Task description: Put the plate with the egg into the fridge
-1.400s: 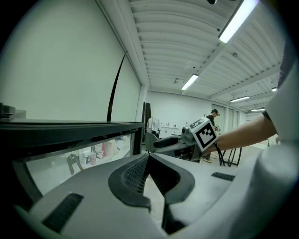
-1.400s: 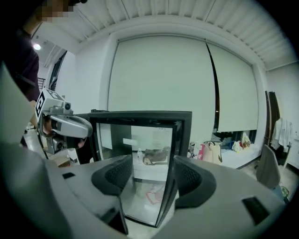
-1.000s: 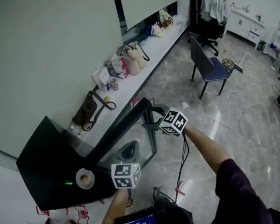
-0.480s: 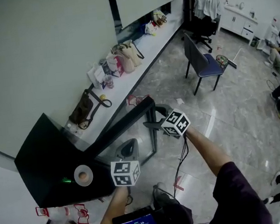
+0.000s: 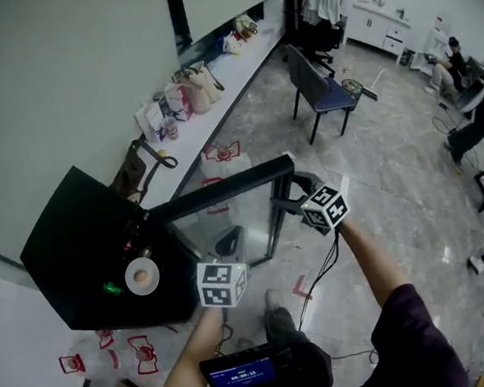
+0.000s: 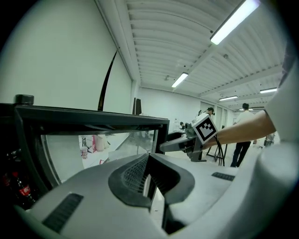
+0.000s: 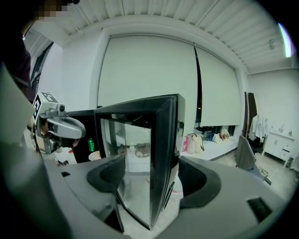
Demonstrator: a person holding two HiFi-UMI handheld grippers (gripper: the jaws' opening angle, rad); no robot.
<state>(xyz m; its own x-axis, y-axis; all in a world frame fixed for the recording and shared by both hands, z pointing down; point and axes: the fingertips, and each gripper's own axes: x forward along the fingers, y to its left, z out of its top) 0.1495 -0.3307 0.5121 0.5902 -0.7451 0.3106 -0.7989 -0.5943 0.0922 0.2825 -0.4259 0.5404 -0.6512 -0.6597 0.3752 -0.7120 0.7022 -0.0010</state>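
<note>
Plate (image 5: 128, 277) and egg (image 5: 140, 277) sit inside the open black fridge (image 5: 74, 242) at the near left, beside a green can (image 7: 91, 144). Neither gripper is touching the plate. It keeps the same spot in the fridge as a second ago.

The clearest change is the glass door (image 5: 224, 188). Its top edge now lies flatter across the head view, and its free end reaches farther right than before. The right gripper (image 7: 150, 172) has gone with it. Its jaws stand apart and straddle the door's free edge, with a gap on the glass side, so they are not clamped on it. Its marker cube (image 5: 324, 207) has shifted right since the earlier frame.

The left gripper (image 6: 148, 161) has its jaws clenched together with nothing held. It hovers in front of the fridge on the near side of the door, and the right gripper shows beyond its tips. Its cube (image 5: 222, 283) stays just right of the plate, a little nearer than before.

Beyond the door, a long white worktop (image 5: 236, 63) carries bags along the far wall. A blue chair (image 5: 322, 92) stands on the grey floor (image 5: 397, 179).
</note>
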